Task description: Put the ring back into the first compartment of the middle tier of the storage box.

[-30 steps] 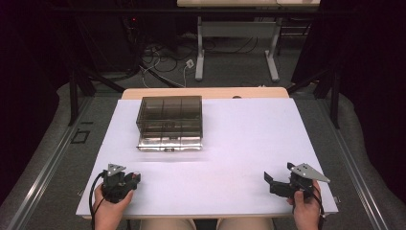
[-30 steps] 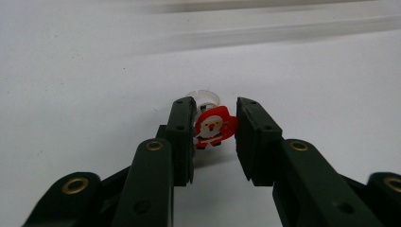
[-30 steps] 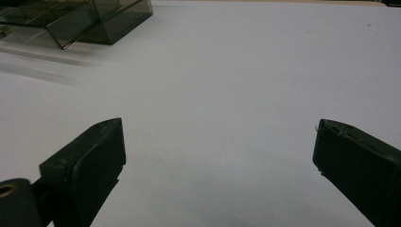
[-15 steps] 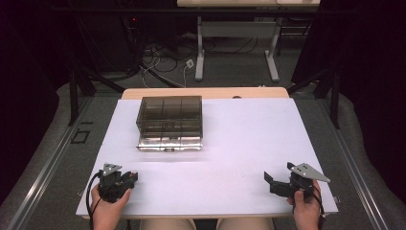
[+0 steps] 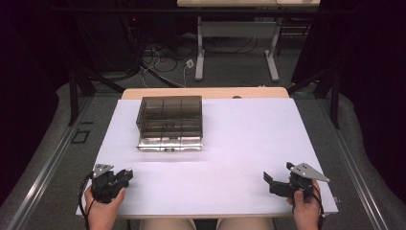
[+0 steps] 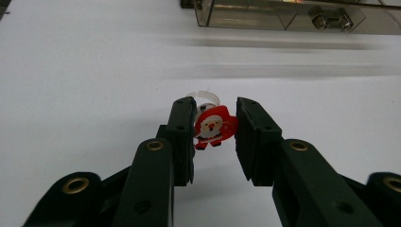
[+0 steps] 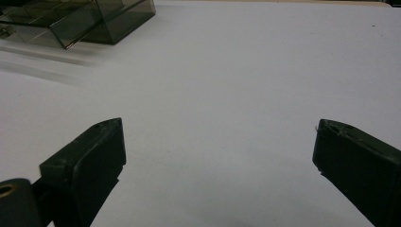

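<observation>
In the left gripper view a small red Santa charm [image 6: 213,127] on a clear plastic ring sits between the black jaws of my left gripper [image 6: 216,106], which is shut on it just above the white table. The high view places this left gripper [image 5: 125,175] at the near left corner, with a red speck at its tip. Over at the near right corner, my right gripper [image 5: 278,171] rests with its jaws wide apart. The right gripper view has the right gripper [image 7: 217,137] open with bare table between its pads.
A smoky transparent compartment box [image 5: 170,122] with a metal latch stands at the far left of the white tabletop [image 5: 249,139]. The same box shows as box [image 6: 283,14] and box [image 7: 71,19]. Desk legs and cables lie beyond the table.
My left gripper has drifted slightly left and toward the near edge, still holding the Santa ring. The right gripper has stayed put.
</observation>
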`<state>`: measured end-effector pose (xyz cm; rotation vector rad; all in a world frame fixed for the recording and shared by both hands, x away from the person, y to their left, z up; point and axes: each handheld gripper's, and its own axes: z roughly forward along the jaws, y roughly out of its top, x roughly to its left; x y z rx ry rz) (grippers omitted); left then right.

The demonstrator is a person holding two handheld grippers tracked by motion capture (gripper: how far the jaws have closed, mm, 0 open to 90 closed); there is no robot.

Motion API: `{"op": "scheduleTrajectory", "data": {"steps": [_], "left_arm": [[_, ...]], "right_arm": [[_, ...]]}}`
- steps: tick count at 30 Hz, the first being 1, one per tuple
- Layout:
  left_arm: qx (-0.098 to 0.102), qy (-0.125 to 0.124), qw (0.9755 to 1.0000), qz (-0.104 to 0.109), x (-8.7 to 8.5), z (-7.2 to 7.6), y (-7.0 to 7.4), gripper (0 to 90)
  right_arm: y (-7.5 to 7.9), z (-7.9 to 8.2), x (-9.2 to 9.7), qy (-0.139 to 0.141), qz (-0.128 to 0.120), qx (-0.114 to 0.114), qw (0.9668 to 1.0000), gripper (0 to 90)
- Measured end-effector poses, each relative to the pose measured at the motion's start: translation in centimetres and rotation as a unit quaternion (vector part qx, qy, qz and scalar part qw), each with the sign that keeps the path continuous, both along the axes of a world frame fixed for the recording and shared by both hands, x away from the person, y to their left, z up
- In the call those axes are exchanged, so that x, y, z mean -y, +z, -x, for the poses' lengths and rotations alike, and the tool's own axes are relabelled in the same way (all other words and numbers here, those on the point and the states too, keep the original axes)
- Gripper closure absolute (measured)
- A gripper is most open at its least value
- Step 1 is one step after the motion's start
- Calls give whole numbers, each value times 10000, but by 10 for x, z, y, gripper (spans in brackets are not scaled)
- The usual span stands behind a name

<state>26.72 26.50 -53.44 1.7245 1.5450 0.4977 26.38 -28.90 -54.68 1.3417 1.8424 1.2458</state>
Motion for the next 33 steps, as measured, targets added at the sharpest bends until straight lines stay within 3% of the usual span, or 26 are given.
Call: {"op": "scheduleTrajectory", "data": {"steps": [8, 17, 25, 26, 33], "left_arm": [[114, 101, 9998, 105, -5, 2, 6, 685], [189, 44, 9997, 144, -4, 1, 18, 686], [201, -66, 9998, 70, -1, -6, 32, 686], [193, -77, 9998, 71, 0, -8, 34, 686], [155, -182, 9997, 86, 1, -21, 55, 686]], "right_arm": [[0, 1, 0, -36, -54, -7, 10000, 30], [-1, 0, 0, -28, -59, -4, 10000, 30], [-1, 1, 0, -36, -92, -53, 9999, 30], [-2, 0, 0, -61, -128, 24, 9999, 30], [-2, 1, 1, -49, -103, -4, 9999, 30]]}}
